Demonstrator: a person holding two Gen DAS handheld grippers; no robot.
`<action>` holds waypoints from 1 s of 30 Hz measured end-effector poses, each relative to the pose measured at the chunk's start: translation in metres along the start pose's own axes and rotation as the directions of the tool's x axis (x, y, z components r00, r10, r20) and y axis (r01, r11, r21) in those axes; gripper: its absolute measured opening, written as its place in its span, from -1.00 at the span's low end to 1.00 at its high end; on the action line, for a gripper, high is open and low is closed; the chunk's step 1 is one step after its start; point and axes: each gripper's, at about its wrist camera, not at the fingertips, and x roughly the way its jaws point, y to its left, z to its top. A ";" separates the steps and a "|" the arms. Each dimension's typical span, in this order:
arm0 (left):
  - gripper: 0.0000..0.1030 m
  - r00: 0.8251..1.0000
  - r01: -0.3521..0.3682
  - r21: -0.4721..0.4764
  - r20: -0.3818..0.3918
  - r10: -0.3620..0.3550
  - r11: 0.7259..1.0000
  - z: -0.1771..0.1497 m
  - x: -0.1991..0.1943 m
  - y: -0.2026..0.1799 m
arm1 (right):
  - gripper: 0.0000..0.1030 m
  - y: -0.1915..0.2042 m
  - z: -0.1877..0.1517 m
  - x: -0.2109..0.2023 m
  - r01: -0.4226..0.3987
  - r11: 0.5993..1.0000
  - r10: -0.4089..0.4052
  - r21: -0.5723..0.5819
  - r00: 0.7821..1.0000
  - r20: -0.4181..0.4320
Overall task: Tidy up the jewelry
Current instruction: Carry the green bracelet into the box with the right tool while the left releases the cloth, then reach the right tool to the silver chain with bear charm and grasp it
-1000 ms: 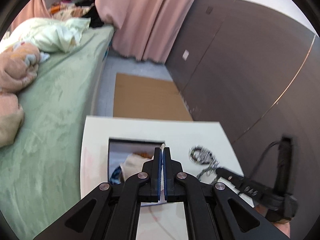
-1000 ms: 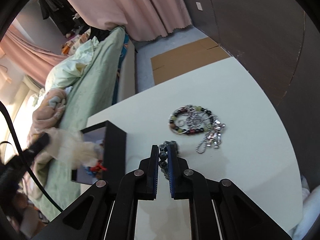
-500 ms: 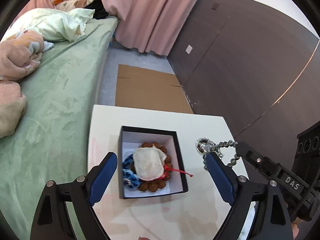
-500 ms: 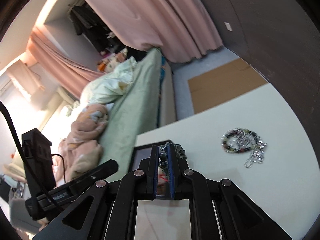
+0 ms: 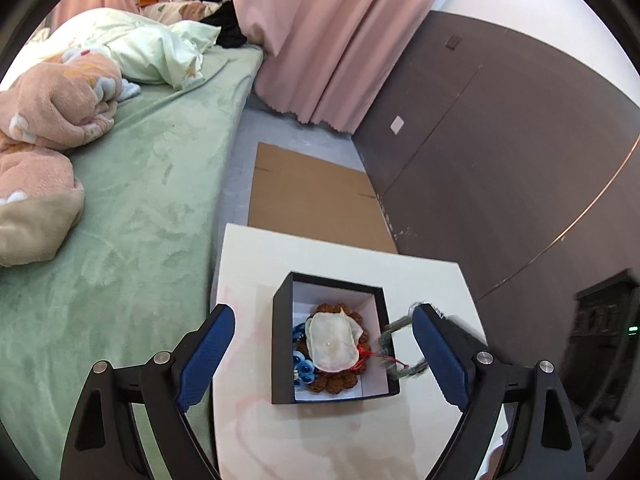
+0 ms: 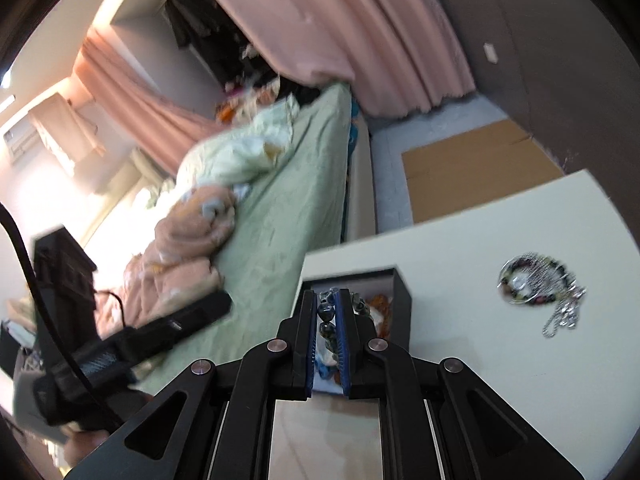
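The dark bead bracelet (image 6: pixel 329 320) is clamped between the right tongs (image 6: pixel 328 312), which now hang over the near edge of the black box (image 6: pixel 402 300); a second ago they held the same bracelet low over the bare table (image 6: pixel 500 380), beside the pile of loose jewellery. So the bracelet has been carried from the table to the box and, judging by its place above the opening, it only needs to be lowered and let go.

In the left wrist view, the box (image 5: pixel 280 344) sits open on the table (image 5: pixel 320 440), already holding a brown bead bracelet (image 5: pixel 340 384), some blue beads (image 5: pixel 302 368) and a pale cloth pouch (image 5: pixel 332 344) lying on top of them. A second ago the left tongs (image 5: pixel 320 344) were pinched shut on that pouch just above the box; now they are spread wide apart and empty, with the pouch resting inside. That piece looks to be put away.

A blurred dark strand (image 5: pixel 394 348) shows at the box's right wall, probably the bracelet coming in.

Still out on the table, well apart from the box, lies the tangle of a bead ring and silver chain (image 6: pixel 536 280), which is left to sort. Beyond the table are the green bed (image 5: pixel 140 200) and a sheet of cardboard (image 5: pixel 312 196) on the floor.
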 end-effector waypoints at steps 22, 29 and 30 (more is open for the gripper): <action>0.76 0.999 -0.019 0.050 0.047 0.016 0.999 -0.003 0.010 -0.031 | 0.24 -0.064 0.007 -0.046 0.073 0.984 -0.081 0.161 0.996 0.046; 0.76 1.000 0.017 0.099 0.020 -0.019 0.995 -0.010 0.028 -0.062 | 0.24 -0.101 0.008 -0.060 0.108 0.962 -0.116 0.250 0.993 0.021; 0.76 1.000 0.021 0.109 0.015 -0.023 0.994 -0.011 0.031 -0.067 | 0.24 -0.106 0.008 -0.063 0.111 0.958 -0.120 0.265 0.993 0.019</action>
